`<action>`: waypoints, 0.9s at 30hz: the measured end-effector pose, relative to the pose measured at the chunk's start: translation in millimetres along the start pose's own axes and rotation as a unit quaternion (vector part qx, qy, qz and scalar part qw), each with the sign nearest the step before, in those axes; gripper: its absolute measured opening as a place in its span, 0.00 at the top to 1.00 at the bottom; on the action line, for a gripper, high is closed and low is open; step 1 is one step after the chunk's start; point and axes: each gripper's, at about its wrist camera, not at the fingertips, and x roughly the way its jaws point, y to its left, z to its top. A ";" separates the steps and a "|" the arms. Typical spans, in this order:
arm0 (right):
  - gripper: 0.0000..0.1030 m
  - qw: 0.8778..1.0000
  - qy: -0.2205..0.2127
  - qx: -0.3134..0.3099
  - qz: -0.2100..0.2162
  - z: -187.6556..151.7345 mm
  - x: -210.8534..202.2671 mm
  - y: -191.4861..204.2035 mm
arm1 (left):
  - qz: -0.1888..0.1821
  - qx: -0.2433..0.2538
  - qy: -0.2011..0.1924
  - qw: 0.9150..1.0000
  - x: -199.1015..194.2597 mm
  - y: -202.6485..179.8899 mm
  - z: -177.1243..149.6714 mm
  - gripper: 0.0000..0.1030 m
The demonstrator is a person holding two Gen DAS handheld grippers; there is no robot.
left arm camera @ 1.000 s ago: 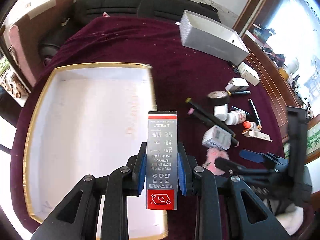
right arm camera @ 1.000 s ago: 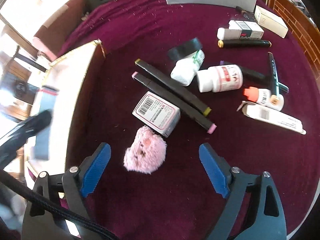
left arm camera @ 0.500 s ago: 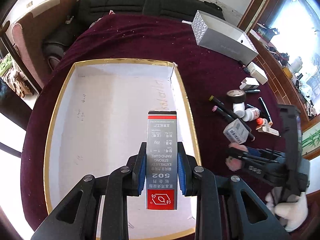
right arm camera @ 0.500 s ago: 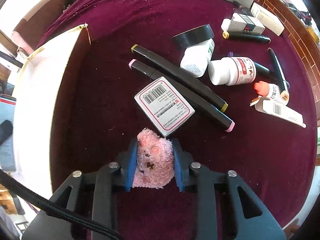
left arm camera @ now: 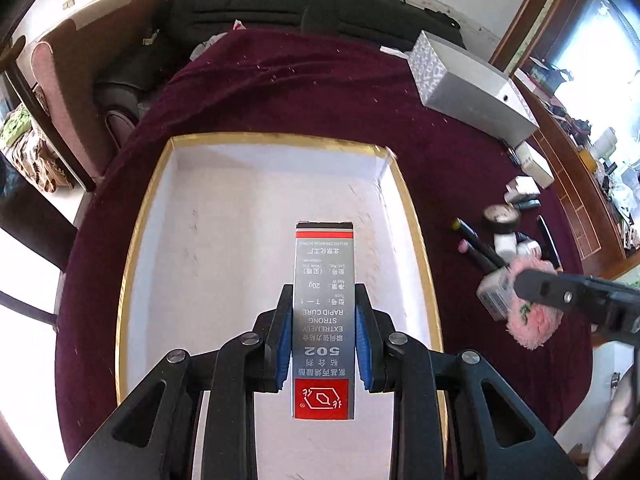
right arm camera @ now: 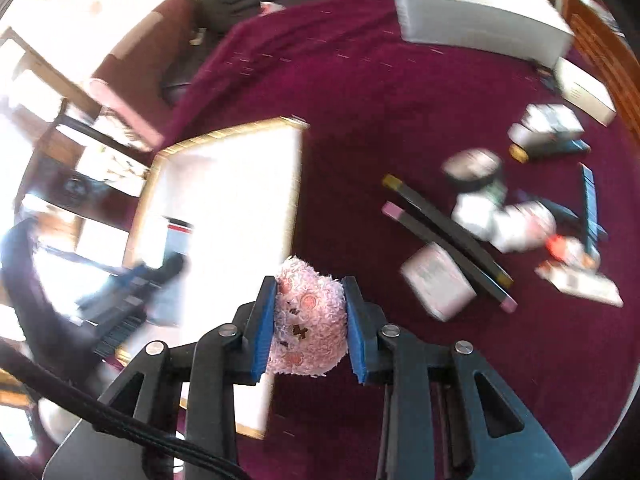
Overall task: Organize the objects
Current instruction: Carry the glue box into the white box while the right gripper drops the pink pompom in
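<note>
Left wrist view: the left gripper (left arm camera: 323, 332) is clamped on a grey glue box (left arm camera: 324, 312) with a red band and a red square label, printed "502". Its blue pads (left arm camera: 282, 340) press both long sides of the box. The box hangs above a wide, shallow white tray (left arm camera: 208, 216) with a gold rim, which rests on a dark red cloth (left arm camera: 304, 92). Nothing lies on the visible part of the tray floor. At the far right of the cloth stands a long silver box (left arm camera: 472, 88). Nearer, to the right of the tray, small things lie close together: markers (left arm camera: 476, 244), a tape roll (left arm camera: 500, 216), white bottles. The right gripper (left arm camera: 532, 304) enters from the right edge, holding a pink plush (left arm camera: 528, 320) above the cloth, just beside a small barcode box (left arm camera: 494, 292).

Right wrist view, blurred: the right gripper (right arm camera: 308, 324) is closed on the pink plush (right arm camera: 308, 320), its blue pads (right arm camera: 264, 328) squeezing both sides. The plush is held over the right edge of the tray (right arm camera: 224, 184). On the left, the left gripper (right arm camera: 136, 292) shows as a dark smear over the tray. To the right, on the cloth (right arm camera: 360, 100), lie two black markers (right arm camera: 444, 228), the barcode box (right arm camera: 438, 284) and bottles (right arm camera: 504, 220); the silver box (right arm camera: 476, 16) sits at the top.
</note>
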 end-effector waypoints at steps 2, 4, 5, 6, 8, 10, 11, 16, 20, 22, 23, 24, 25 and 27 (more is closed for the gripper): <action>0.71 1.000 0.007 -0.002 0.026 14.6 7.7 13.8 | 0.004 -0.007 -0.002 1.000 7.7 7.7 11.3 0.78; 0.71 0.999 0.013 -0.006 0.039 33.2 23.5 30.6 | 0.001 -0.019 0.002 1.000 18.8 15.3 21.4 0.78; 0.71 0.999 0.014 -0.008 0.036 37.9 30.8 35.8 | -0.001 -0.027 0.007 1.000 25.7 19.8 26.6 0.78; 0.71 0.999 0.017 -0.006 0.035 44.5 39.1 39.5 | -0.003 -0.035 0.011 0.999 32.4 24.6 31.5 0.78; 0.71 0.999 0.026 0.005 0.032 55.2 57.2 43.2 | -0.015 -0.053 0.024 0.998 49.0 33.9 41.2 0.78; 0.71 1.000 0.027 0.000 0.014 64.5 71.3 44.9 | -0.025 -0.064 0.034 0.997 62.6 38.8 47.1 0.78; 0.71 1.000 0.028 0.001 0.004 67.8 77.8 45.4 | -0.029 -0.069 0.037 0.997 67.9 40.2 49.6 0.78; 0.71 0.999 0.027 0.000 -0.017 76.9 96.1 48.3 | -0.034 -0.082 0.044 0.995 91.5 46.3 59.5 0.78; 0.69 0.999 0.030 -0.007 -0.031 81.7 108.1 48.5 | -0.033 -0.081 0.037 0.995 94.0 46.2 62.3 0.77; 0.67 0.999 0.032 -0.005 -0.033 83.2 110.3 47.0 | -0.032 -0.080 0.037 0.996 92.8 45.9 61.3 0.72; 0.63 0.999 0.033 -0.001 -0.033 83.6 111.2 44.9 | -0.034 -0.082 0.036 0.995 91.1 46.3 60.7 0.71; 0.60 0.999 0.035 0.002 -0.031 81.8 108.0 42.4 | -0.038 -0.083 0.034 0.995 89.7 46.8 61.1 0.67; 0.59 0.999 0.035 0.002 -0.028 82.2 107.6 40.7 | -0.041 -0.084 0.031 0.995 87.2 47.2 60.8 0.63; 0.59 0.999 0.031 0.004 -0.030 84.8 105.3 38.3 | -0.038 -0.088 0.026 0.995 81.7 49.0 59.8 0.58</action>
